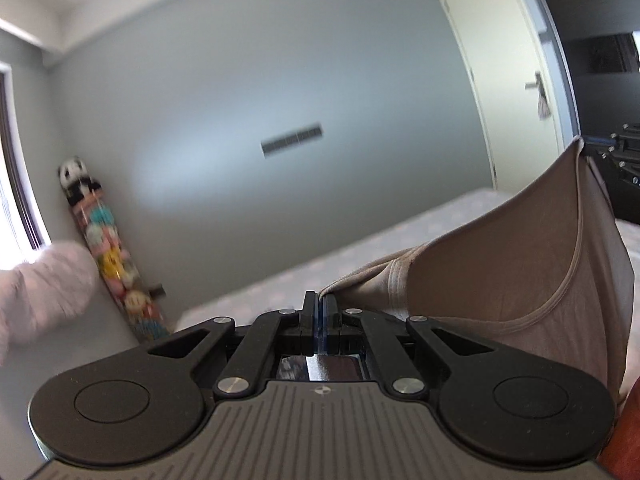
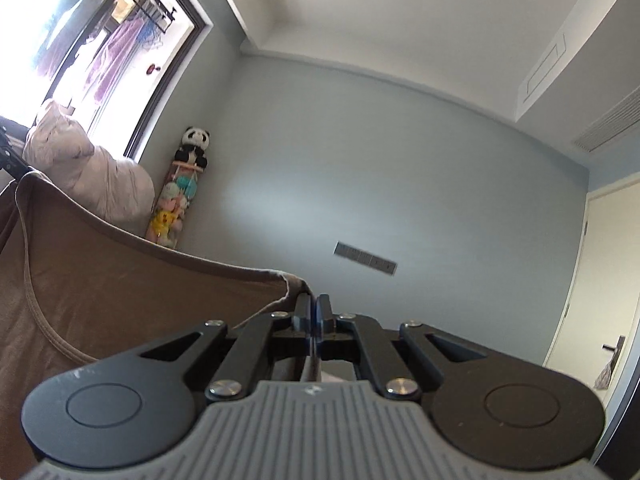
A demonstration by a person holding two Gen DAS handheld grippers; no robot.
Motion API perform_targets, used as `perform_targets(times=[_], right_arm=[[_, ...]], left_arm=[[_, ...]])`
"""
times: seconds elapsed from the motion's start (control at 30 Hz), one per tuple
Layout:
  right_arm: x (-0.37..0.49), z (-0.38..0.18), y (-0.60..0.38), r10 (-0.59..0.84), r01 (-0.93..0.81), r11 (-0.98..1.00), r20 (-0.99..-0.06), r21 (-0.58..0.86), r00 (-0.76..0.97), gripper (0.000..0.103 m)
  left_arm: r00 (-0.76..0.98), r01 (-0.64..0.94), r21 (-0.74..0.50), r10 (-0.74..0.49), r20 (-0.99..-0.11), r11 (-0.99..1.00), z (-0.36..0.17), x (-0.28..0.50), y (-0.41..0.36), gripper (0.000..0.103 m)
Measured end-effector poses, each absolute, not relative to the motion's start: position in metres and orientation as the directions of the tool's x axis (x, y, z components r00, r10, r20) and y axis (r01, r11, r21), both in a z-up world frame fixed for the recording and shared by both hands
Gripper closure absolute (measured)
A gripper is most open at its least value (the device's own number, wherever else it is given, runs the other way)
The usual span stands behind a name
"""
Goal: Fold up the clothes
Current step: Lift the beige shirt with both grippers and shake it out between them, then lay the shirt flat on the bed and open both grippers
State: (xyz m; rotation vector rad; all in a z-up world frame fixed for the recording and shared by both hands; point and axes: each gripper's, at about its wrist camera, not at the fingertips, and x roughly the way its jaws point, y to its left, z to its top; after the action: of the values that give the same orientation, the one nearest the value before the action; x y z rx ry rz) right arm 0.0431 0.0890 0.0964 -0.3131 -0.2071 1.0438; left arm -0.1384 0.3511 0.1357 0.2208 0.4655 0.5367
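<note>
A brown sleeveless top (image 1: 500, 264) hangs stretched in the air between my two grippers. My left gripper (image 1: 319, 300) is shut on one shoulder corner of it, and the cloth runs up to the right toward the other gripper (image 1: 618, 148). In the right wrist view the same brown top (image 2: 100, 292) spreads to the left, its curved neckline seam showing. My right gripper (image 2: 313, 304) is shut on the other shoulder corner, a frayed bit of hem poking out beside the jaws. Both grippers are held well above the bed.
A pale patterned bed (image 1: 304, 268) lies below. A bundled pink quilt (image 2: 88, 172) sits by the window (image 2: 80, 32). A panda toy atop a column of plush toys (image 2: 180, 196) stands in the corner. A white door (image 1: 500, 80) is at the right.
</note>
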Motion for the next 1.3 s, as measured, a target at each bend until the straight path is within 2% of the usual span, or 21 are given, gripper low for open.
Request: perform_targets(times=[0.17, 0.33, 0.67, 0.87, 1.07, 1.13, 1.2, 1.23, 1.27, 1.3], right_arm=[[0.080, 0.033, 0.157, 0.854, -0.834, 0.432, -0.143, -0.344, 0.501, 0.100], [0.118, -0.030, 0.238, 0.815, -0.849, 0.410, -0.284, -0.333, 0.505, 0.100], [0.196, -0.152, 0.373, 0.692, -0.878, 0.372, -0.539, -0.302, 0.479, 0.100], [0.211, -0.210, 0.407, 0.631, -0.892, 0.326, -0.631, -0.313, 0.452, 0.100], [0.215, -0.247, 0.437, 0.576, -0.905, 0.304, -0.699, -0.298, 0.423, 0.099], [0.215, -0.251, 0.440, 0.567, -0.902, 0.314, -0.704, -0.296, 0.428, 0.097], [0.215, -0.247, 0.437, 0.564, -0.900, 0.325, -0.705, -0.289, 0.430, 0.091], [0.215, -0.243, 0.434, 0.566, -0.899, 0.334, -0.702, -0.284, 0.432, 0.086], [0.215, -0.237, 0.427, 0.575, -0.896, 0.347, -0.693, -0.276, 0.436, 0.070], [0.215, -0.230, 0.421, 0.583, -0.893, 0.361, -0.683, -0.268, 0.441, 0.063]], left_arm=[[0.678, -0.443, 0.302, 0.536, -0.504, 0.844, 0.063, -0.104, 0.416, 0.103], [0.599, -0.455, 0.286, 0.528, -0.603, 0.843, 0.001, -0.068, 0.476, 0.103], [0.447, -0.465, 0.283, 0.499, -0.742, 0.839, -0.122, 0.013, 0.553, 0.103], [0.401, -0.471, 0.229, 0.438, -0.805, 0.852, -0.189, 0.034, 0.589, 0.103], [0.391, -0.493, 0.188, 0.409, -0.824, 0.850, -0.220, 0.037, 0.605, 0.101], [0.391, -0.497, 0.199, 0.423, -0.817, 0.844, -0.221, 0.036, 0.604, 0.095], [0.392, -0.524, 0.196, 0.439, -0.809, 0.829, -0.215, 0.029, 0.602, 0.078], [0.393, -0.538, 0.191, 0.446, -0.804, 0.821, -0.212, 0.025, 0.601, 0.073], [0.408, -0.558, 0.163, 0.440, -0.800, 0.813, -0.207, 0.018, 0.599, 0.066], [0.423, -0.579, 0.135, 0.438, -0.793, 0.804, -0.201, 0.010, 0.594, 0.062]])
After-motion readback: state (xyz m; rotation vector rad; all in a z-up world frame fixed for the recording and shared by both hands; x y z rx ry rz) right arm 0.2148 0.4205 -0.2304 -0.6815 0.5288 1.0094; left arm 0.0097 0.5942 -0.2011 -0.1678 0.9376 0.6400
